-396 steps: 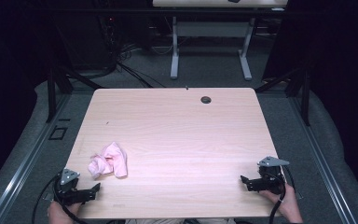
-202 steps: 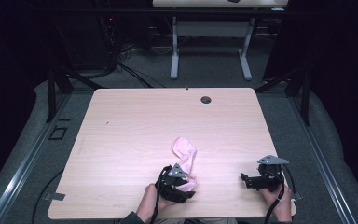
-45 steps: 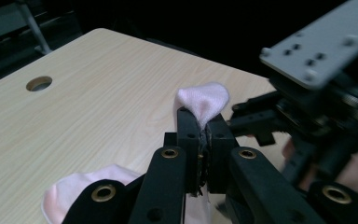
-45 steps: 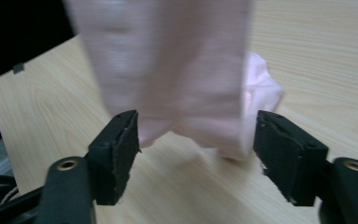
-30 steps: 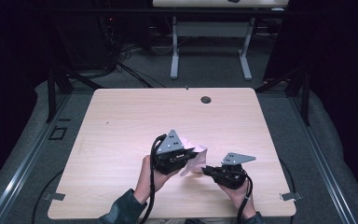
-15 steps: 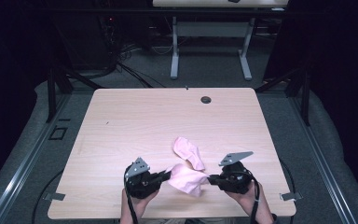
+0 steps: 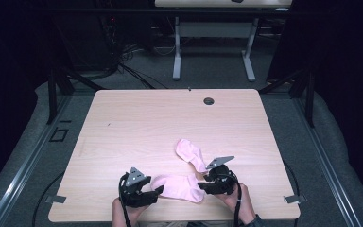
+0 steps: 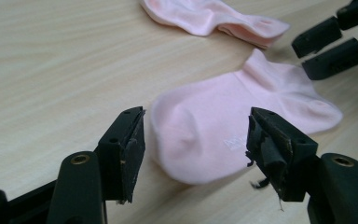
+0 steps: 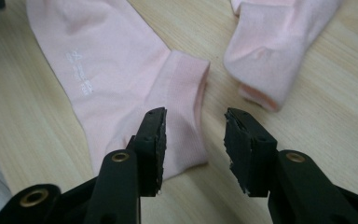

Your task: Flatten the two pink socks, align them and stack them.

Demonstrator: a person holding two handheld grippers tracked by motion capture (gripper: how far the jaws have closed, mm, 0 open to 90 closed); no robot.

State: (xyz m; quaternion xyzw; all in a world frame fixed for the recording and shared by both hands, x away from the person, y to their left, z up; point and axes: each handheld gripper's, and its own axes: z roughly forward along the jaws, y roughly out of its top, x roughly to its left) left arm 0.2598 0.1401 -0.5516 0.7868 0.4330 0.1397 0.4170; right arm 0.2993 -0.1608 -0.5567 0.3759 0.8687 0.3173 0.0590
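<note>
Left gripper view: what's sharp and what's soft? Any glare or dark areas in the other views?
Left gripper view: the near sock and jaw pads are fairly sharp, the far sock and the other hand-held gripper go soft. Right gripper view: even light, soft shadow under the jaws, no glare on the table. High view: table evenly lit, surroundings nearly black, image coarse.

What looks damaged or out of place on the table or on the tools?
The pad on one jaw of the left tool is frayed, with torn black shreds hanging from its edge. The two pink socks are not lined up: the near sock lies flat, and the far sock lies askew, at an angle to it.
</note>
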